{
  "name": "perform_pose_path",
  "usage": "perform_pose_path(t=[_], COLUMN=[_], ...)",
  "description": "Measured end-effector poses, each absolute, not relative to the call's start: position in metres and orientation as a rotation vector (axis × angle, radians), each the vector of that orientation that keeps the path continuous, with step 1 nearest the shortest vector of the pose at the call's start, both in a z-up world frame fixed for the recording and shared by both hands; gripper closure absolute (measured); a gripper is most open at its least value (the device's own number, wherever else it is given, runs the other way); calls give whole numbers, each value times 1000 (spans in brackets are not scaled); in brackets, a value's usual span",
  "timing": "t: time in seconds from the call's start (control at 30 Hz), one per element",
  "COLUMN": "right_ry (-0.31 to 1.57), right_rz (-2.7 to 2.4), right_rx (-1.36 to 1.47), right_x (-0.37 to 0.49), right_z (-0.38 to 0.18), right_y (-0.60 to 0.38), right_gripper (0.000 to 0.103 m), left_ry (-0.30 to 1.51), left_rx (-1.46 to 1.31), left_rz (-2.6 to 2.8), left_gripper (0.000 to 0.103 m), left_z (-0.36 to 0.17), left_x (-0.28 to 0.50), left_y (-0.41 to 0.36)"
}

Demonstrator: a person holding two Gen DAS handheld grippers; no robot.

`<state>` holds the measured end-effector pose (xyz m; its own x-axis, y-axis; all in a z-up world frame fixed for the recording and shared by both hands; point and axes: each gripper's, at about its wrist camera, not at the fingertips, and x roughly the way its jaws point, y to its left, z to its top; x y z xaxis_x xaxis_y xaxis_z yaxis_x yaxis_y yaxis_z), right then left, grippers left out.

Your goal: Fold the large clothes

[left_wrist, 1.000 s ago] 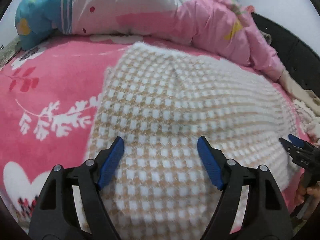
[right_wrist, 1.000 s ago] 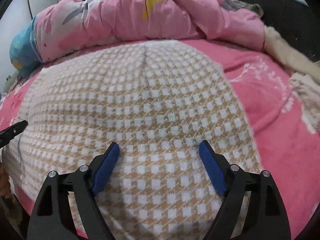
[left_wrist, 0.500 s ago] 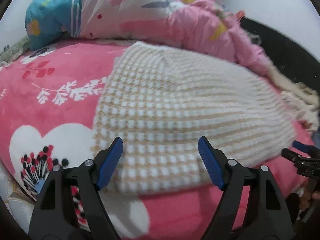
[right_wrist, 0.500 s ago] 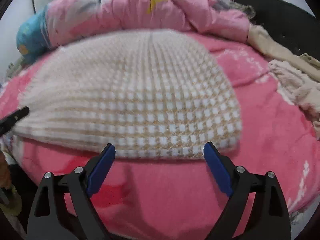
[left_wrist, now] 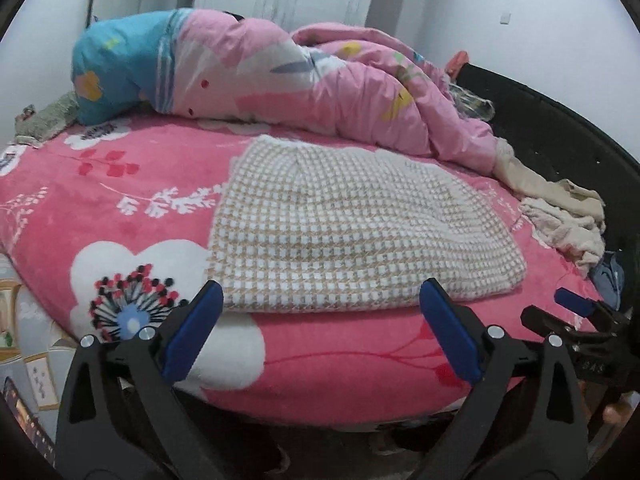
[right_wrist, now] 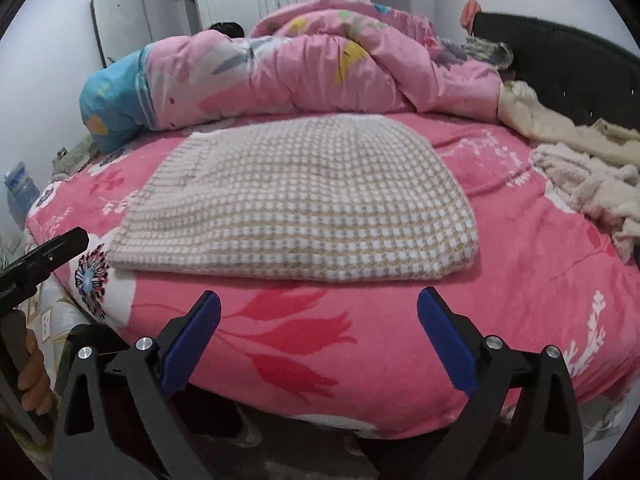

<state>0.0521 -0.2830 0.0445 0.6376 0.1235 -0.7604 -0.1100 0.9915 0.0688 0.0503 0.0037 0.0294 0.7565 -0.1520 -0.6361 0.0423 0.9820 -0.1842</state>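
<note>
A: Item one, checked knit garment. Location?

B: Folded flat on the pink bed, long axis across the bed, parallel to its near edge. Sleeves and collar hidden inside the fold.

A: Grippers?

B: Left gripper and right gripper: jaws opening wide, nothing between them, both short of the garment.

A: Beyond it?

B: Pink quilt; cream clothes, cut off at the right edge.
</note>
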Motion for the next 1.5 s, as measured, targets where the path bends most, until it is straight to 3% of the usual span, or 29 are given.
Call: perform_pose_path(t=[0.53, 0.97, 1.5], right_ry=[809, 896, 925], right_rz=[75, 32, 52], right_rx=[-57, -52, -53], right_x=[43, 48, 54], right_z=[66, 49, 45], right_y=[-260, -264, -259], right_gripper=[6, 6, 6], left_ry=[681, 867, 924], left_rx=[28, -92, -125], left_rz=[111, 77, 38], left_gripper=[8, 8, 8], left_z=[46, 10, 3], left_x=[41, 48, 52], left_y=[-19, -14, -26])
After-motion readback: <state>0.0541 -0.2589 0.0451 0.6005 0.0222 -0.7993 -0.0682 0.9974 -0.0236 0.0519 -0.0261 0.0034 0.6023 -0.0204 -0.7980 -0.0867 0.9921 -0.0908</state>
